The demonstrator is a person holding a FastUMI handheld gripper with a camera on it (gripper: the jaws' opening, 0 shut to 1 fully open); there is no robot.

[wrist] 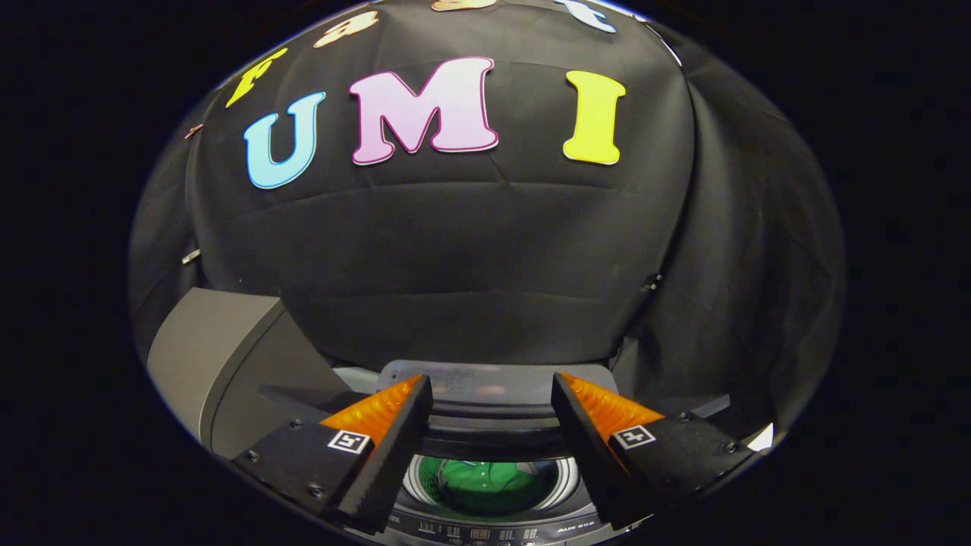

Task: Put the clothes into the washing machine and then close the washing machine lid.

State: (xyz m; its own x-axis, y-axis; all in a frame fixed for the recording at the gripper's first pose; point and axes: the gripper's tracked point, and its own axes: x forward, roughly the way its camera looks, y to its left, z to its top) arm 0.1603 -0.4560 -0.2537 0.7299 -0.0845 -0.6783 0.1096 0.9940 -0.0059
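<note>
Gripper view looks across the top of a washer toward the booth wall (470,265), a black cloth hung in soft folds that curves round behind everything. A second panel of the same cloth hangs to the right and meets the first at a seam.

Next in size is the washer (485,523), seen from above and close, under the tongs. Its dark top panel runs across just beneath the fingers, with a row of small controls along the near edge; they are too small to make out. Left of the tongs stands a grey slab (220,356), tilted up and leaning back toward the wall; whether it is the washer's lid I cannot tell for sure. A paler grey piece (493,383) lies across the back of the washer, beyond the fingertips.

Between the fingers and below them is the round drum opening (493,485), ringed by a bright metal rim. Green clothes (493,485) lie inside the drum, crumpled, filling what can be seen of it.

Tongs (491,390) are wide open, the two fingers spread well apart with nothing between them. They hang above the opening, touching neither the clothes nor the rim. Each finger carries a small square marker.
</note>
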